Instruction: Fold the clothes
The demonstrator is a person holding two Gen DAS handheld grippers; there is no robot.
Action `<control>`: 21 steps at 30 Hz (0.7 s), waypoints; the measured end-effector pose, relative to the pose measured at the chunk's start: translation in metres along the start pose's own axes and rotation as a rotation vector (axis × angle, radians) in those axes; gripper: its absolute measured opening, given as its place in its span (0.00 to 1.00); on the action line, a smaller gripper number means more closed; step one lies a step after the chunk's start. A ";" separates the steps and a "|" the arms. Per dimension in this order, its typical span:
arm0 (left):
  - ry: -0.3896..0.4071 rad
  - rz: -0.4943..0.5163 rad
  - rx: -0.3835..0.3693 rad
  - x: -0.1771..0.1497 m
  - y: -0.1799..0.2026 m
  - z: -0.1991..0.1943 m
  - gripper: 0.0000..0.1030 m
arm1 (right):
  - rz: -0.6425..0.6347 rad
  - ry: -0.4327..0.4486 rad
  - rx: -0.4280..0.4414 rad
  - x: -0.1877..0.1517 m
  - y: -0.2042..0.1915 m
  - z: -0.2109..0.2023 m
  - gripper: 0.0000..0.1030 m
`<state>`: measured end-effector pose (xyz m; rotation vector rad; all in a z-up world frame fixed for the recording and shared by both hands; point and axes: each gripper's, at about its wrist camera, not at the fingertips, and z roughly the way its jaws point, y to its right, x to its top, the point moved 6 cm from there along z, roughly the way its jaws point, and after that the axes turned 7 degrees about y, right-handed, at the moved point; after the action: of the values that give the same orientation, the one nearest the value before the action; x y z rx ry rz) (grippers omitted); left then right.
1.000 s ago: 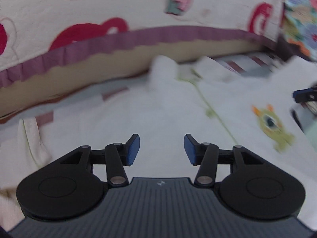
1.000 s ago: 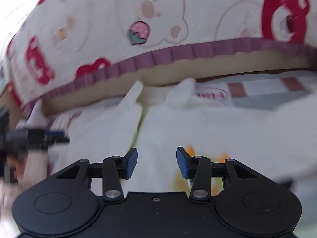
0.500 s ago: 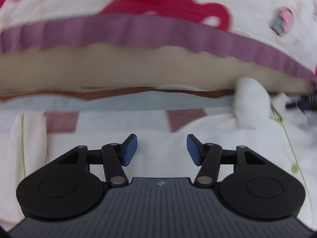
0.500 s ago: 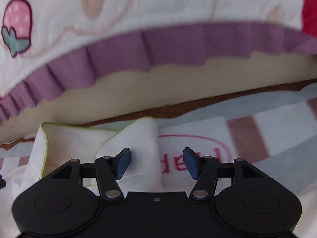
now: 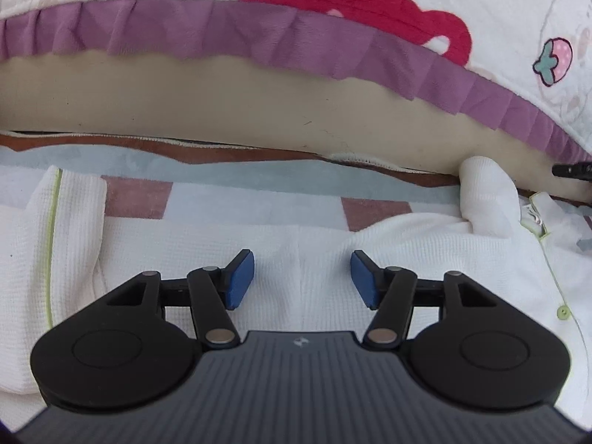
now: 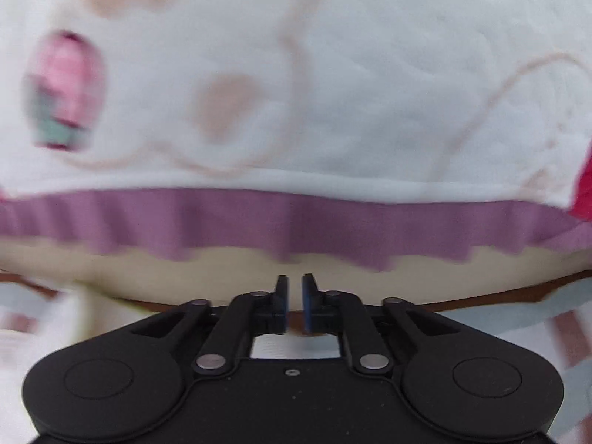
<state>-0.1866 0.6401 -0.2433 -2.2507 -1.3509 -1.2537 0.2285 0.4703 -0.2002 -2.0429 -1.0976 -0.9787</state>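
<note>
A white waffle-knit shirt (image 5: 303, 244) with lime green piping lies flat on the bed. Its sleeve cuff (image 5: 70, 199) lies at the left and its raised collar (image 5: 484, 199) at the right. My left gripper (image 5: 301, 279) is open, with its blue pads just above the shoulder area of the shirt. My right gripper (image 6: 294, 303) is nearly shut, with a thin gap between the pads. A bit of white cloth (image 6: 292, 347) shows low between its fingers, but the blurred view does not show whether the pads pinch it.
A quilted blanket (image 5: 333, 7) with red prints and a purple ruffle (image 5: 259, 33) hangs over a beige mattress edge (image 5: 222, 111) right behind the shirt. A checked sheet (image 5: 229, 199) in grey and pink lies under the shirt. The right wrist view also shows the ruffle (image 6: 296, 222).
My right gripper has closed from wide open to nearly shut and has moved closer to the blanket edge. My left gripper has stayed open and shifted slightly over the shirt.
</note>
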 end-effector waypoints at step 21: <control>0.023 -0.022 0.050 -0.007 -0.025 -0.014 0.57 | -0.048 0.107 0.123 -0.003 -0.101 0.012 0.04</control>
<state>-0.2158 0.6414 -0.2454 -2.1874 -1.3864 -1.2355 0.1436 0.5261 -0.1920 -1.8524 -1.1261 -1.0070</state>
